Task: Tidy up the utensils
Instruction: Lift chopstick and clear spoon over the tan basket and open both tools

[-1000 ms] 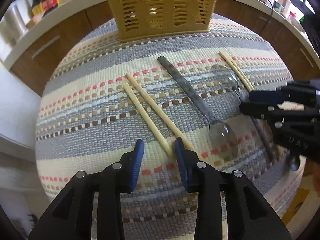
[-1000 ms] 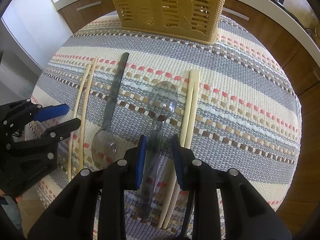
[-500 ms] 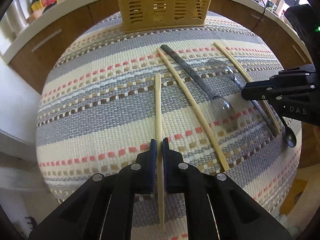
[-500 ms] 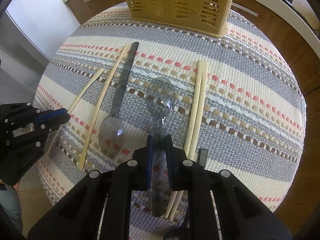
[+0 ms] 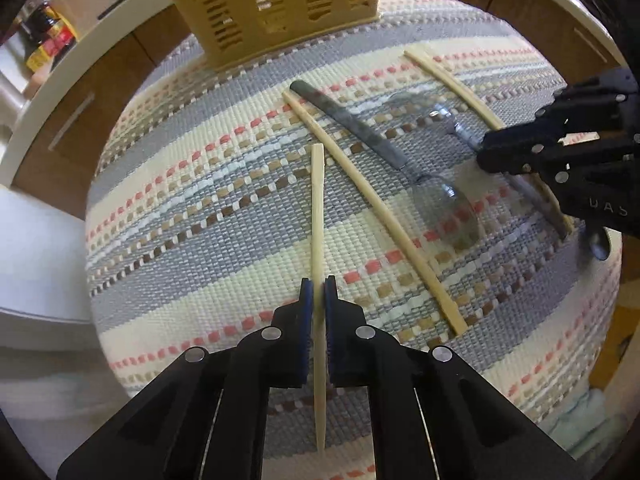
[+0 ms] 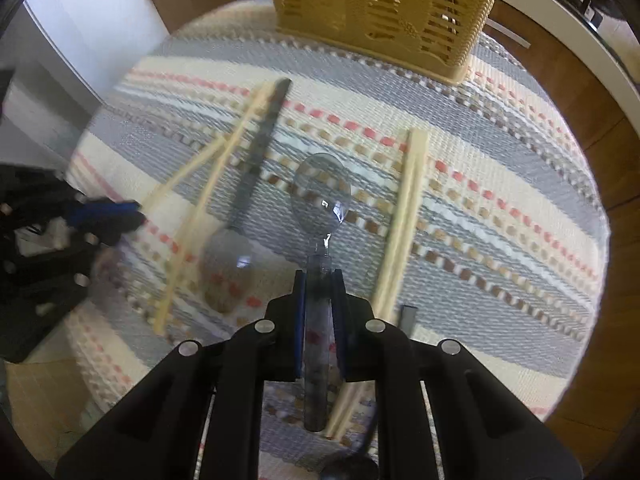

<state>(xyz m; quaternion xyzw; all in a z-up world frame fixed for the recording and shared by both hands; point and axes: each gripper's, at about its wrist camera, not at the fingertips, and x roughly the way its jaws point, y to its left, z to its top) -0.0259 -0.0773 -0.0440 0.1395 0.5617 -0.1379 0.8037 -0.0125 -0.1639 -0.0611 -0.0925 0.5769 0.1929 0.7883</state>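
Note:
My left gripper is shut on a pale chopstick that points straight ahead, lifted above the striped mat. Its partner chopstick lies on the mat to the right. My right gripper is shut on the handle of a clear plastic spoon, bowl forward, lifted off the mat. A second clear spoon with a grey handle lies to its left. A chopstick pair lies to its right. The yellow slotted utensil basket stands at the mat's far edge.
The mat covers a round table. A small dark spoon lies at the mat's near right edge. Wooden cabinets and a white countertop ring the table. Bottles stand on the counter at the far left.
Both grippers closed on their utensils about half a second ago and have since lifted them; the left chopstick has turned away from its partner, and the basket looks nearer.

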